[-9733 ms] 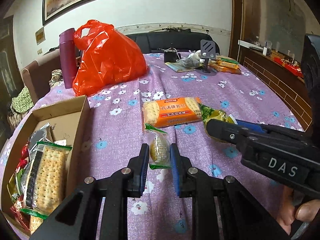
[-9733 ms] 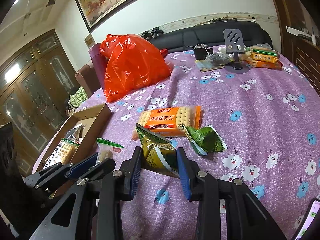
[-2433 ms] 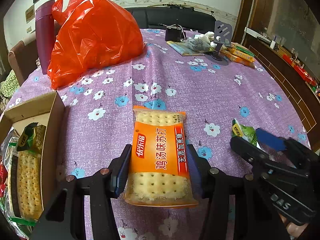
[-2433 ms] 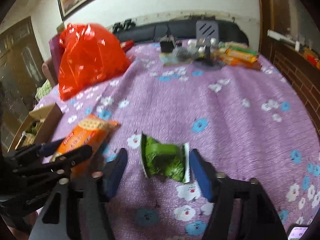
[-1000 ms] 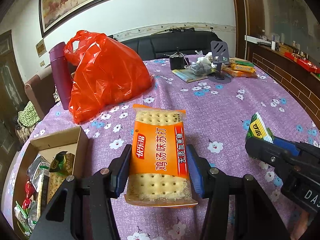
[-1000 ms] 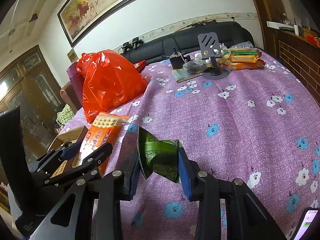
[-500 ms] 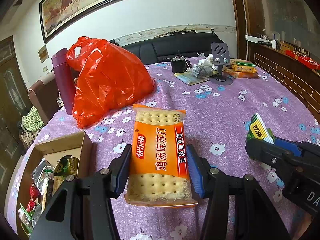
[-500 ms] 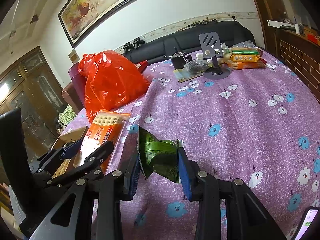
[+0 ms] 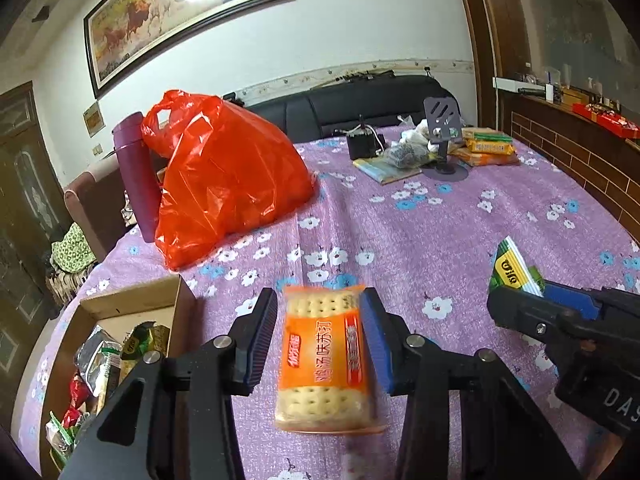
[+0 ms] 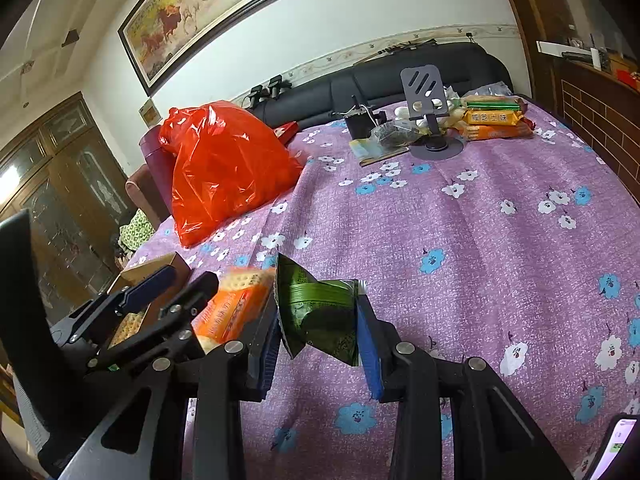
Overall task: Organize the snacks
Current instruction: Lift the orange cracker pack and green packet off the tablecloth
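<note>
My left gripper stands open above the purple cloth; the orange cracker pack sits loose and slightly blurred between its jaws, with gaps on both sides. It also shows in the right wrist view. My right gripper is shut on a green snack packet, held above the table; its tip shows in the left wrist view. The cardboard box with several snacks stands at the left, just beside the left gripper.
A red plastic bag and a purple flask stand at the back left. A phone stand, more snack packs and small items sit at the far end. The table edge runs along the right.
The left jaws have opened and the orange cracker pack has dropped lower between them. The right gripper still holds the green packet, almost unmoved.
</note>
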